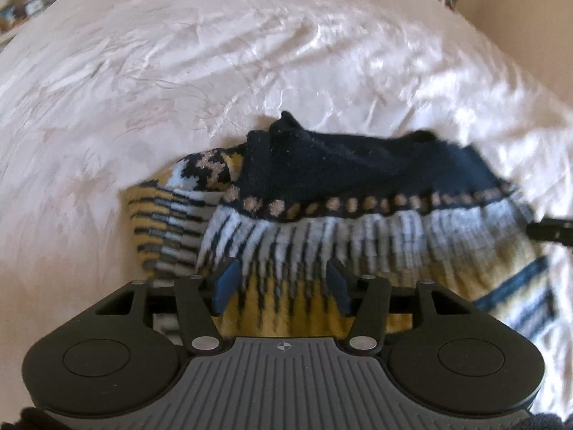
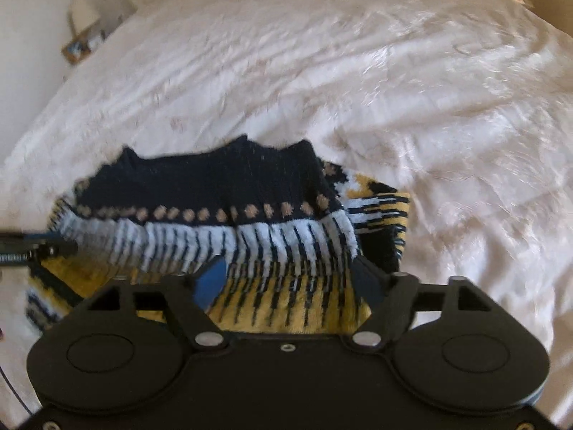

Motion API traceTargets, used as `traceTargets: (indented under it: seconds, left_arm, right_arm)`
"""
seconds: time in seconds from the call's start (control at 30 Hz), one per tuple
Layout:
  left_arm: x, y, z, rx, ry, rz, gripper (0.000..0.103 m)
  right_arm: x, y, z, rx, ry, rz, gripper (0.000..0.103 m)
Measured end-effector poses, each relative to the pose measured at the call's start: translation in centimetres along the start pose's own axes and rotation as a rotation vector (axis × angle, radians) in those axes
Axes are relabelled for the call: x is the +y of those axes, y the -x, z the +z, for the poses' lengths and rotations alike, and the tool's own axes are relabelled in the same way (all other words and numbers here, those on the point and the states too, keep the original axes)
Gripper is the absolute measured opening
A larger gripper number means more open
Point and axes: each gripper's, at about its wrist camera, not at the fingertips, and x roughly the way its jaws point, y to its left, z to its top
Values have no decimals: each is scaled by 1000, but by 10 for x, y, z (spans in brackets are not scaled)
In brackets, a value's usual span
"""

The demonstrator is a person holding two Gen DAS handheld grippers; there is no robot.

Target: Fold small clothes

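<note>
A small knitted sweater (image 1: 343, 193), navy at the top with tan dots, white and yellow bands below, lies folded on a white bed; it also shows in the right wrist view (image 2: 222, 215). My left gripper (image 1: 283, 272) is open, its blue pads (image 1: 225, 283) standing apart just over the sweater's near yellow part. My right gripper (image 2: 286, 276) is open too, its fingers apart over the near yellow band. Each view catches the other gripper's tip at its edge: the right one (image 1: 551, 231), the left one (image 2: 32, 247). Both views are motion-blurred.
The wrinkled white bedspread (image 1: 179, 71) spreads all around the sweater, also in the right wrist view (image 2: 429, 107). A sleeve (image 1: 161, 222) is tucked at the sweater's left. Shelves with small items (image 2: 82, 43) stand past the bed's far left edge.
</note>
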Motion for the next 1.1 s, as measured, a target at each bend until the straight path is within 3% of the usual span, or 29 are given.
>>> traceTargets:
  seconds: [0.1,0.17,0.37,0.6,0.8,1.1]
  left_arm:
    - [-2,19,-15,-5,69,-35,67]
    - [-7,29,-25,0,83,-61,68]
    - [-25,37,-56,85,77,-125,79]
    - [-46,46,-71,60,58,-152,84]
    - [-69,40,-55,22,37,-111,87]
    - [-91,-5,10,8,90,25,87]
  right_arm:
    - [-2,18,-8,-6,-46,-14,81]
    - [-5,27,-17,1,-74,-22,86]
    - [-7,50,-51,39,-142,-39,98]
    - [-10,68,-81,67,-218,-12,102]
    - [-22,71,-86,62,-240,39,102]
    - [-63,55,-73,78,-264,138,102]
